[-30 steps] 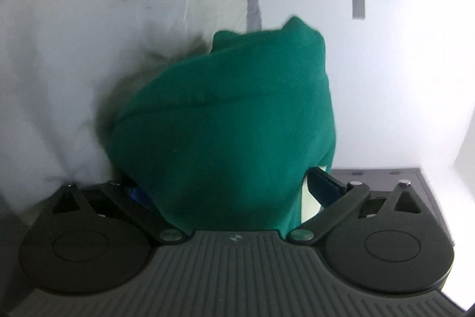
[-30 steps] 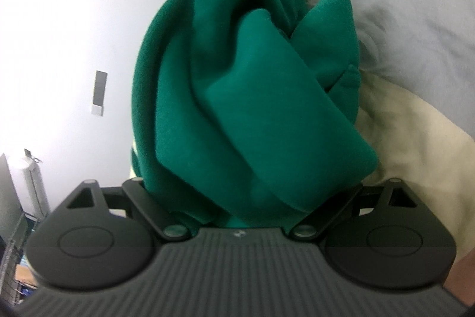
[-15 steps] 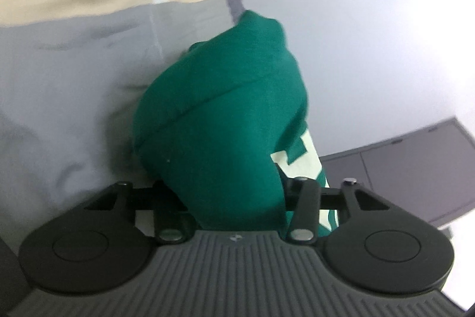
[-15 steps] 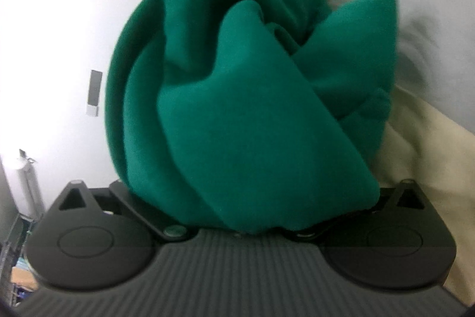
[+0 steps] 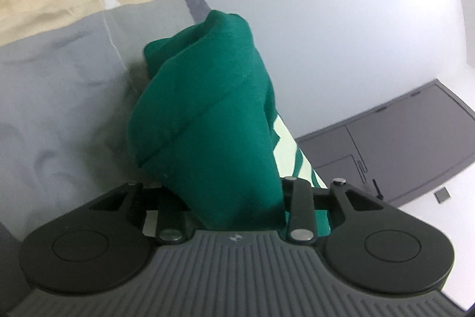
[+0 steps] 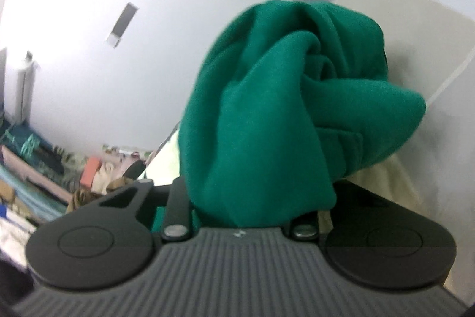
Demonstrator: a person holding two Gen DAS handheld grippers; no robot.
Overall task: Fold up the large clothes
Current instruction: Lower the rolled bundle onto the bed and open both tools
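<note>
The green garment (image 5: 213, 121) is bunched into a thick roll that stands up out of each claw and runs away from the camera. In the left wrist view its long axis leans up and a little to the left, with pale stripes showing on its right flank. In the right wrist view the green garment (image 6: 267, 115) is a twisted knot of folds, and its top bulges to the right.

The left gripper (image 5: 234, 195) has just been closing, and its arms now clamp the cloth between them. The right gripper (image 6: 249, 207) has also just been closing and grasps the bundle in the same way; the fingertips of both are hidden under the fabric.

Behind the garment lies a grey and beige bed cover (image 5: 59, 79). A white wall (image 5: 341, 34) rises beyond, with a dark grey cabinet (image 5: 400, 144) low on the right. In the right wrist view, mixed clutter (image 6: 44, 168) sits low at the left.
</note>
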